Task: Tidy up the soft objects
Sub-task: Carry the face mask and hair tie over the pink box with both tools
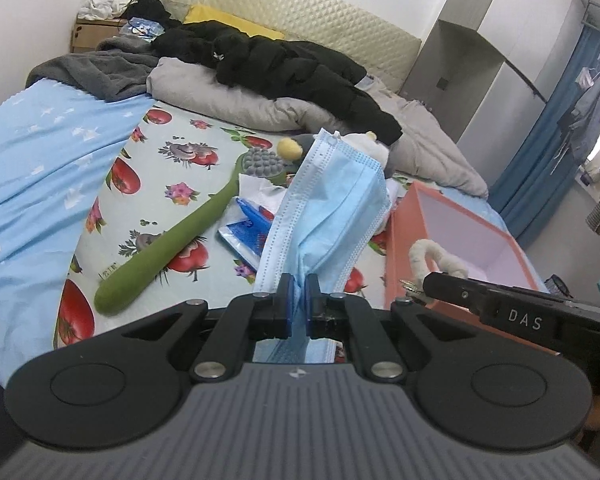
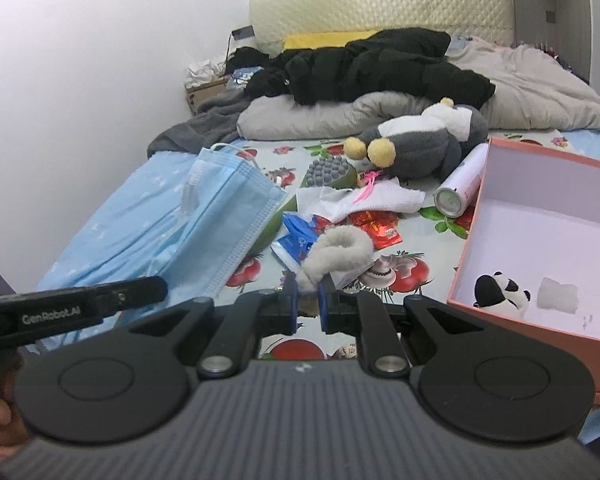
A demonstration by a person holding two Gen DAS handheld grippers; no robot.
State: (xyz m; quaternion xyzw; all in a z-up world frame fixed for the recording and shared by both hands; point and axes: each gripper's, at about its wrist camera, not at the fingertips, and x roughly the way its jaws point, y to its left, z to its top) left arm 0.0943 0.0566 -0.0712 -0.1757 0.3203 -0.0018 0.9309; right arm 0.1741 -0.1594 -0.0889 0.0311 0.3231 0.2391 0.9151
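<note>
Your left gripper (image 1: 299, 290) was clenched on a blue mask (image 1: 332, 204), pinched at its lower edge; the mask's long axis rose up and away from the pads, above the bed (image 1: 204, 148). Your right gripper (image 2: 307, 294) gripped a white fuzzy loop (image 2: 340, 252), which curled upward and rightward from the pads. The pink box (image 2: 496, 240) stood just right of that gripper, holding a panda toy (image 2: 500, 290) and a white wad (image 2: 558, 294).
</note>
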